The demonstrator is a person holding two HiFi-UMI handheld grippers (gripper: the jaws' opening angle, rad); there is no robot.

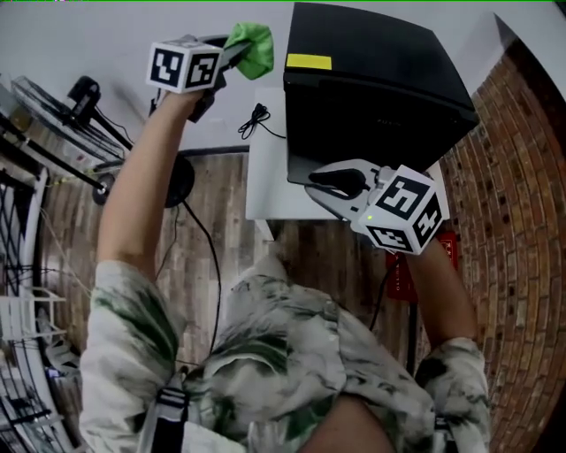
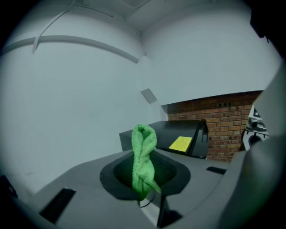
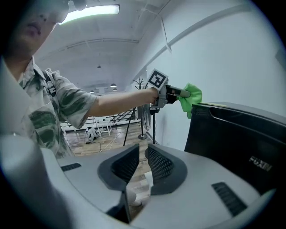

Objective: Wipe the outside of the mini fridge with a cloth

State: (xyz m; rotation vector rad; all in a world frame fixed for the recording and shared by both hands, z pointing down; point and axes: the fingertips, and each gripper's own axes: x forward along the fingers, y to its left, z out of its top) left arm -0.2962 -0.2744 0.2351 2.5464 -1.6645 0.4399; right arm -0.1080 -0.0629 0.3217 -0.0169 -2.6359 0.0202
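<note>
brick wall (image 1: 522,159) on the right — wood floor (image 1: 221,203), black cable (image 1: 256,118).

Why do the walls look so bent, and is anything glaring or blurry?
Head view: the wide lens bows the brick wall. Left gripper view: dark rounded corners, yet the green cloth is sharp. Right gripper view: the ceiling light glares white; the mini fridge looks dark.

Only one bit of lettering: a small pale brand mark (image 3: 260,163) low on the front of the black box-shaped mini fridge (image 3: 232,134). It starts with "F", rest too blurred. Rectangular yellow sticker (image 1: 309,61) on the fridge top: print unreadable. White plastic cube (image 1: 184,64) and second white cube (image 1: 405,211): black square code patterns, no characters.
</note>
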